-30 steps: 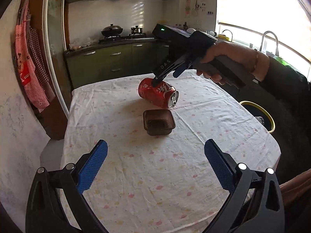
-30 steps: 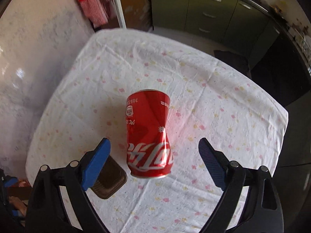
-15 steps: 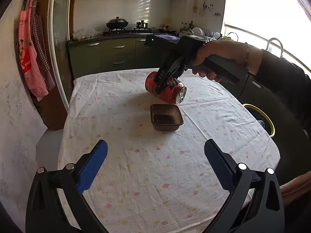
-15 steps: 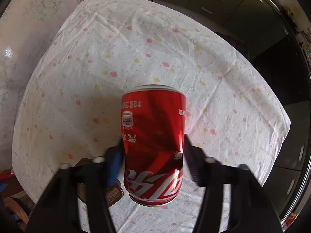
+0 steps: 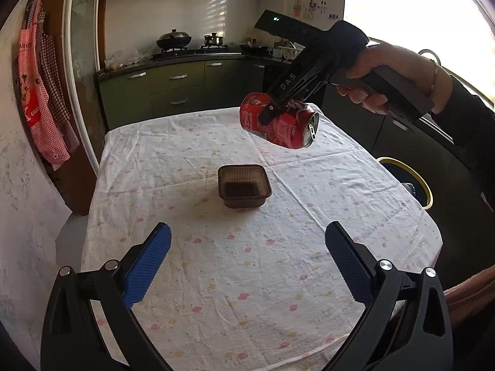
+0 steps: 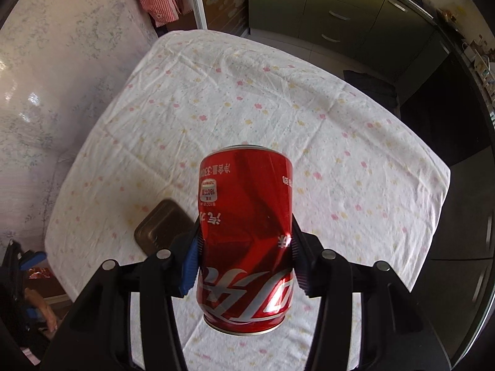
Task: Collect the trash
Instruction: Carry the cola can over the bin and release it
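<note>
Right gripper [image 6: 246, 258]: we pinch the dented can [image 6: 246, 232], clear above the table [image 5: 278, 278].
Left gripper [image 5: 247, 264]: spread, empty, near the table's edge.
Tray [image 5: 244, 187]: on the table, below the can.
Risk: the dented wall may slip from our pads; leftover drink may drip.

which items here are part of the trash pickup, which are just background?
Job:
- red can, dented, clamped in right tool, lifted off the table
- brown plastic tray on the tablecloth
- yellow-rimmed bin beside the table
- left tool, open, holding nothing

Background:
- tablecloth
- red checked aprons
- wok on the stove
- green cabinets
</note>
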